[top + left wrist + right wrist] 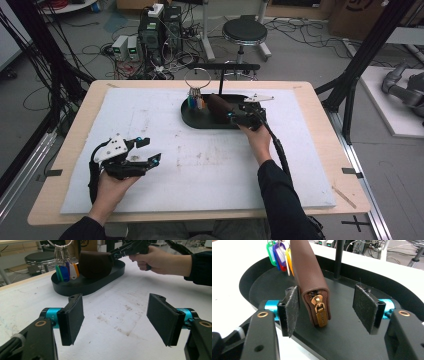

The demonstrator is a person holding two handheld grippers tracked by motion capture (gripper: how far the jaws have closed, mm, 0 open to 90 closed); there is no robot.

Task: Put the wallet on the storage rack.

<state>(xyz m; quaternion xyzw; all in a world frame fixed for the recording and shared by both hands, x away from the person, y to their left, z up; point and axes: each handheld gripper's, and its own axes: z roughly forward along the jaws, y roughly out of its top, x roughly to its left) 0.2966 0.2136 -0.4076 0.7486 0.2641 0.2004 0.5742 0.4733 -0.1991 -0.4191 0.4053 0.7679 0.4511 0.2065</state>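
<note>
Nearest us, the left gripper rested on the white foam mat at the front left of the light wooden table, its two black jaws standing wide apart with nothing between them; in the left gripper view its pads framed bare, stained mat.

Farther out, our right gripper reached over the near rim of the shallow black oval tray. Its jaws stood apart, one on each side of the slim brown leather zip pouch, which stood on its edge on the tray floor with its brass zip pull hanging at the end that faced us. The left pad sat just beside the pouch's side, perhaps brushing it; we could not tell. The right pad stood clearly apart from it, so the pouch was not clamped.

Beyond the pouch, a bunch of coloured plastic key tags hung from a wire ring, and a thin black post rose from the tray's far part.
</note>
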